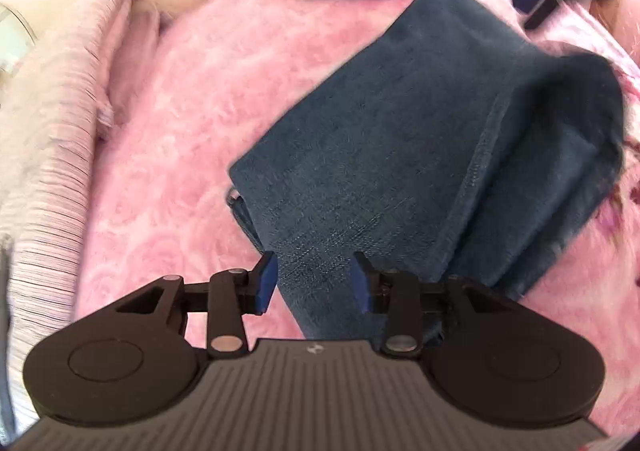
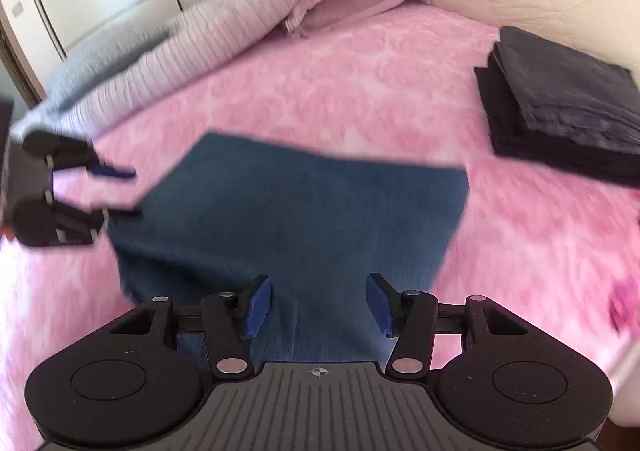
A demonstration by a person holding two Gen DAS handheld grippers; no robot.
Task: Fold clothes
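Left wrist view: folded blue garment [image 1: 400,155] lies on the pink blanket [image 1: 192,123], long axis running from lower centre to upper right. Left gripper [image 1: 315,281] sits over its lower end, jaws spread wide, gripping nothing. Right wrist view: right gripper [image 2: 318,305] hovers over the garment's near edge at lower centre, jaws likewise apart and empty. Stacked dark clothes [image 2: 560,111] rest upper right.

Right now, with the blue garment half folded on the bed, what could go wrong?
Both grippers, left and right, are open, so nothing pins the jeans; the raised fold at their far end may spring open. A further fold toward the dark stack could bump it.
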